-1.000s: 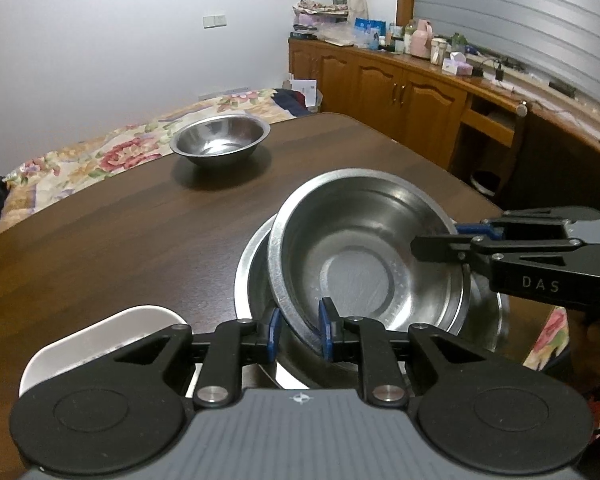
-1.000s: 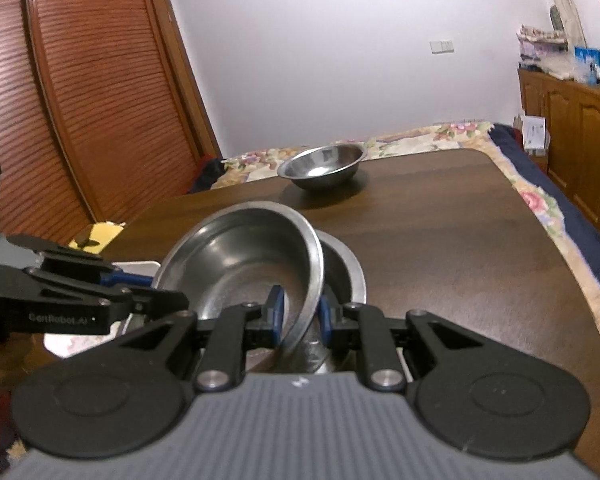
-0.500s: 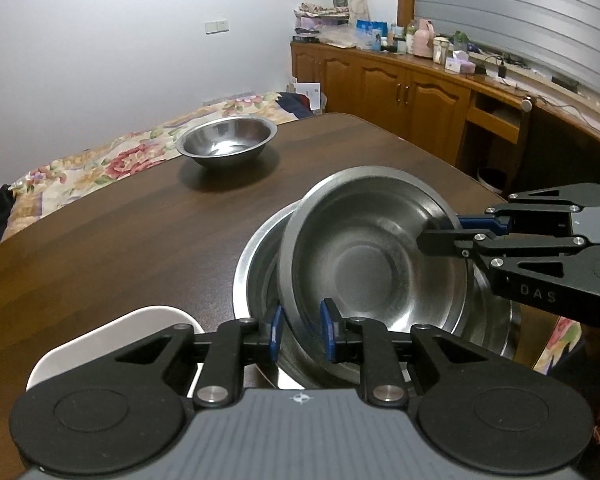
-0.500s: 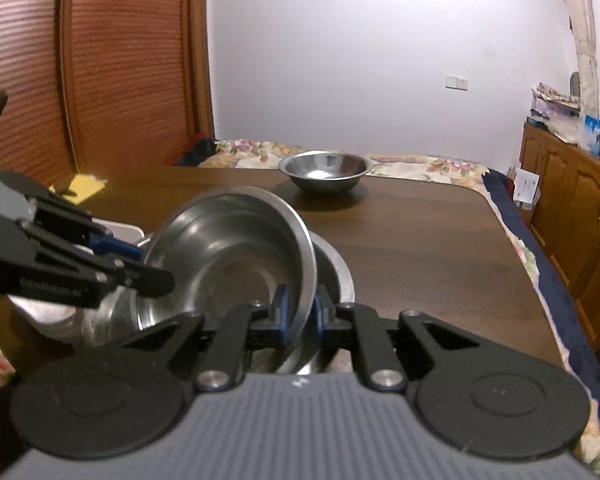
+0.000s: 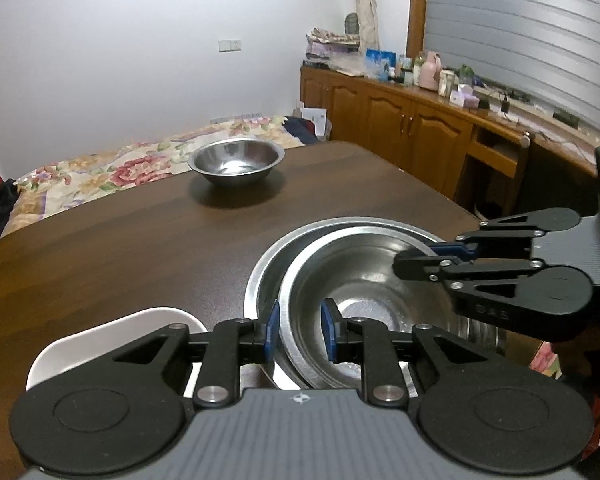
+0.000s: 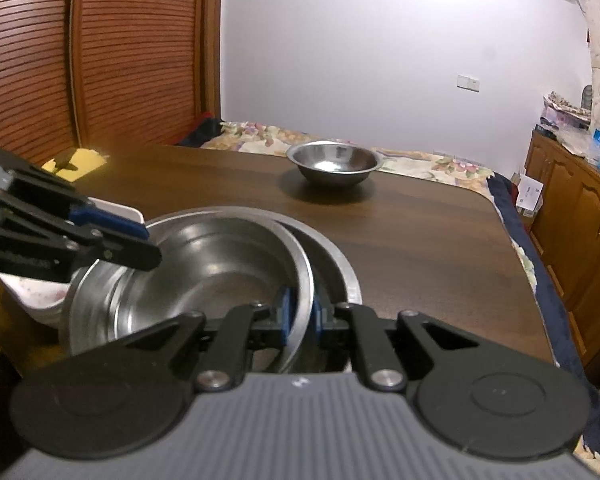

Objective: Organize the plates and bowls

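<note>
I nest steel bowl (image 5: 372,280) into larger bowl (image 5: 268,264) to stack | right gripper (image 6: 300,316) clamped on its rim, steadying | left gripper (image 5: 300,330) jaws just eased apart, rim between, pads clear | 1 bowl (image 5: 236,162) left on table (image 5: 120,240)

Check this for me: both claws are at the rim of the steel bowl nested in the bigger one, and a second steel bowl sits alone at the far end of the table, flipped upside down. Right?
Not quite. The far steel bowl is upright, not flipped: the left wrist view shows its shiny inside facing up. The rest holds: the left claw and the right claw are at the rim of the nested bowl in the bigger bowl.
</note>
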{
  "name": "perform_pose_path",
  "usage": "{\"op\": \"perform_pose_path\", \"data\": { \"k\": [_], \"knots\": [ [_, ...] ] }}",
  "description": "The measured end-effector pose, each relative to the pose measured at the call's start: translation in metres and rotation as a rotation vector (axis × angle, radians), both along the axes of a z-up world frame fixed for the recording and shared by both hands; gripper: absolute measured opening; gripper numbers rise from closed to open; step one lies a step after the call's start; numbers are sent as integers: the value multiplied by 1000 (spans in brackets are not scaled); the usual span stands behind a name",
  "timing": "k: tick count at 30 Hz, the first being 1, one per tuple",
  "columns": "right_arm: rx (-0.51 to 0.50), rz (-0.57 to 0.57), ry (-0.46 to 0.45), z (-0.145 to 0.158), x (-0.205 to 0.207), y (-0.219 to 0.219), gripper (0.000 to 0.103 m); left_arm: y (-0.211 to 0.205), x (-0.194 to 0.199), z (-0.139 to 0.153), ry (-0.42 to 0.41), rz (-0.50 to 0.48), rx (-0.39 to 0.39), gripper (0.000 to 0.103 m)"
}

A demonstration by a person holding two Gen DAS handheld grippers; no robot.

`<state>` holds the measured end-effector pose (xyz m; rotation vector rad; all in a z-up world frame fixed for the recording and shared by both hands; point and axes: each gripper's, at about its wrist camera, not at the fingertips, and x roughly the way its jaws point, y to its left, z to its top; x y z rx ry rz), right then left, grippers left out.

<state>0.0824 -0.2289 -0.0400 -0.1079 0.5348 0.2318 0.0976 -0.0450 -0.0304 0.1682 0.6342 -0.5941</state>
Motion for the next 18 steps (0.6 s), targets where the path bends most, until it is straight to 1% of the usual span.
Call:
{"op": "perform_pose_path", "data": {
  "k": [2, 3, 5, 6, 8, 9, 11, 14, 16, 18],
  "knots": [
    [1, -1, 3, 0, 3, 1, 13, 3, -3, 1, -3, 8, -20, 36],
    [-2, -2, 6, 1, 4, 3, 14, 4, -4, 2, -7, 9, -25, 38],
    [-2, -1, 8, 1, 5, 4, 14, 4, -7, 4, -21, 21, -30, 51],
    [-2, 0, 5, 1, 6, 4, 14, 5, -7, 5, -29, 29, -34, 53],
    [4, -2, 3, 1, 7, 5, 14, 8, -7, 6, -35, 42, -44, 63],
    [5, -5, 2, 1, 7, 5, 14, 9, -7, 7, -38, 43, -50, 66],
    [4, -13, -1, 0, 7, 6, 14, 10, -7, 7, -45, 48, -56, 77],
    [3, -22, -4, 1, 7, 8, 14, 12, -5, 8, -53, 58, -58, 84],
    [-3, -27, -12, 1, 6, 9, 14, 15, -3, 8, -55, 61, -66, 87],
    [-5, -31, -18, 2, 4, 8, 16, 16, -2, 8, -55, 63, -69, 87]
  ]
}}
